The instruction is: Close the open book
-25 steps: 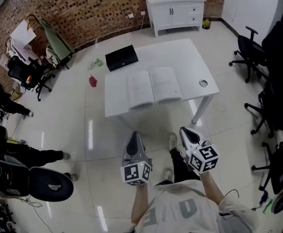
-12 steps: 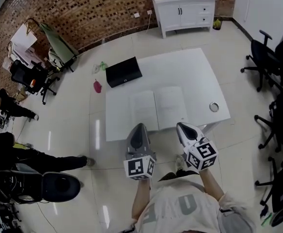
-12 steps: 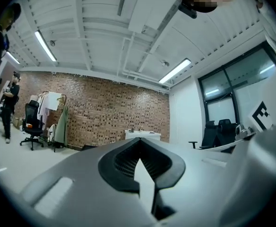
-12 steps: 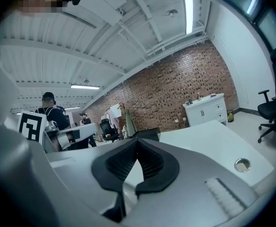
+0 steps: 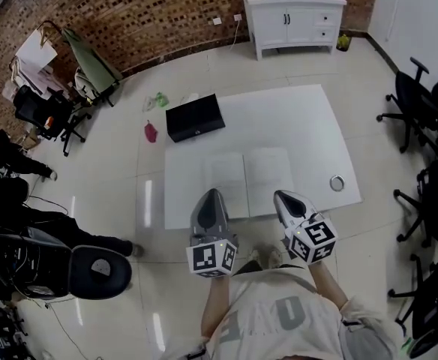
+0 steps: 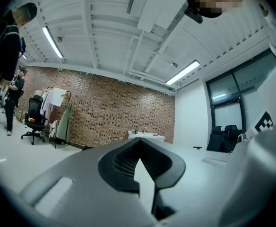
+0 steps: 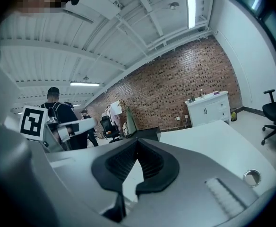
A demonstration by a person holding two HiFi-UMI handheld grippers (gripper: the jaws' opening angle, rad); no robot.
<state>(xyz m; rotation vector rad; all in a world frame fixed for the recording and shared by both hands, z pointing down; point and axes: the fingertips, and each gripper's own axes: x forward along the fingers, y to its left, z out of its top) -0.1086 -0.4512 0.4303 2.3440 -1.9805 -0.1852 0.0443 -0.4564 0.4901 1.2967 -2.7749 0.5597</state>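
The open book [image 5: 249, 177] lies flat on the white table [image 5: 309, 126], close to its near edge, with both pale pages facing up. In the head view my left gripper [image 5: 210, 195] reaches over the near part of the left page. My right gripper [image 5: 281, 196] is over the near part of the right page. Both are shut with nothing between the jaws. In the left gripper view the gripper [image 6: 139, 142] points level across the table. In the right gripper view the gripper [image 7: 137, 144] hides the book.
A black case [image 5: 195, 117] lies at the table's far left corner, and a small metal ring [image 5: 337, 183] sits near the right edge. A white cabinet [image 5: 298, 17] stands by the brick wall. Office chairs [image 5: 418, 103] line the right side; another chair [image 5: 91, 270] is at lower left.
The table and book have come nearer in the head view. Both grippers, formerly over the floor short of the table, now reach over its near edge and the book.
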